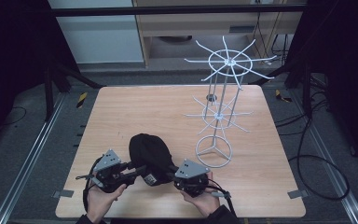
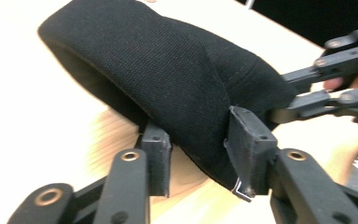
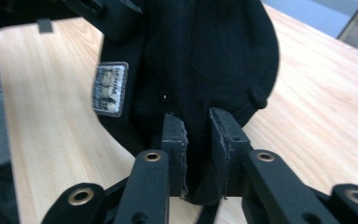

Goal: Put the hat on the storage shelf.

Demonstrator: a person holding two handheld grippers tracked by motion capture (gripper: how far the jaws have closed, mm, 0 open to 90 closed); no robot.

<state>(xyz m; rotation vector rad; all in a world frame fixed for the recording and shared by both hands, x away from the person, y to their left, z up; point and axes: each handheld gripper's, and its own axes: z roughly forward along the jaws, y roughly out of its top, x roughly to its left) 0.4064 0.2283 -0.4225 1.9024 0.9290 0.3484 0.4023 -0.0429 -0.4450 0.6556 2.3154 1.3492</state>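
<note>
A black cap (image 1: 150,155) hangs between my two grippers near the table's front edge, just above the wood. My left gripper (image 1: 135,171) is shut on its left rim; in the left gripper view the black fabric (image 2: 168,79) is pinched between the jaws of the left gripper (image 2: 196,161). My right gripper (image 1: 170,174) is shut on the opposite edge, and the right gripper view shows the cap (image 3: 205,56) with a small white label (image 3: 110,88) clamped between the jaws of the right gripper (image 3: 196,156). A white wire rack (image 1: 221,103) with spoked hooks stands to the right.
The wire rack's round base (image 1: 213,151) rests close to the right gripper. The wooden table (image 1: 121,112) has open room at the left and back. Black cables (image 1: 317,158) lie on the floor at the right.
</note>
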